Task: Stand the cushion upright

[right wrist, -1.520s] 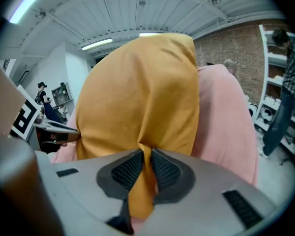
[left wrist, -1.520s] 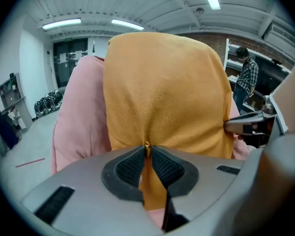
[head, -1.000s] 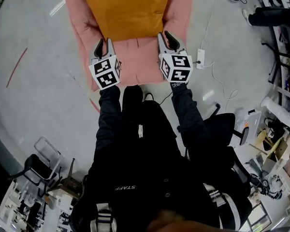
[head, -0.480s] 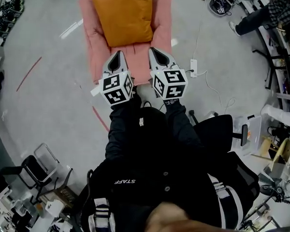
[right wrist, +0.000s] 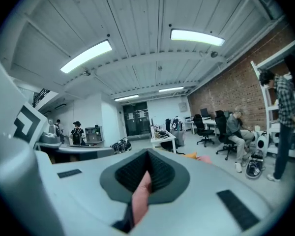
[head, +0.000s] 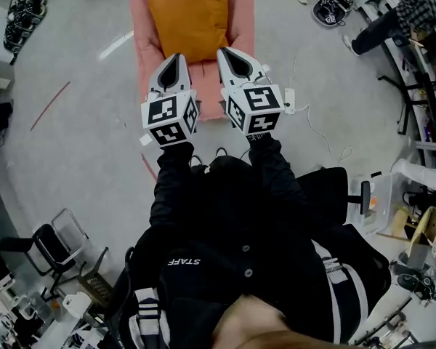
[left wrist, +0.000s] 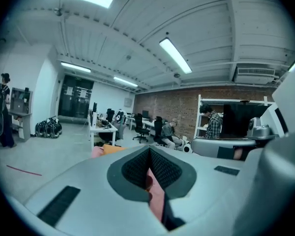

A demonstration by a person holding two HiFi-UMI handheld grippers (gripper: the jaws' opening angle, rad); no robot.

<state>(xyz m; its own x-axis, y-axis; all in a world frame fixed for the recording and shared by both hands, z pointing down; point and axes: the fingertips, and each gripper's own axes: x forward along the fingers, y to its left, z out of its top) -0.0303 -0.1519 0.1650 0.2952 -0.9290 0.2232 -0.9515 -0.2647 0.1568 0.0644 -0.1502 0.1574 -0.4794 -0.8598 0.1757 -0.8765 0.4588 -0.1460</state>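
A pink cushion (head: 141,29) lies on the floor in front of me, with an orange cushion (head: 189,17) resting on top of it. My left gripper (head: 176,58) and right gripper (head: 229,53) are both at its near edge, side by side. In the left gripper view, pink fabric (left wrist: 156,198) is pinched between the shut jaws of the left gripper (left wrist: 148,168). The right gripper view shows the same: pink fabric (right wrist: 139,198) is clamped in the right gripper (right wrist: 147,173). Both grippers point almost level, out over the room.
A white power strip (head: 289,102) with its cable lies on the floor right of the cushion. A red tape line (head: 49,105) runs at the left. Chairs (head: 36,249) stand at lower left, shelves and a person (head: 400,17) at the right.
Both grippers have shut on the pink cushion's near edge and risen with it. The cushions look smaller and farther away, and the grippers now point out level.
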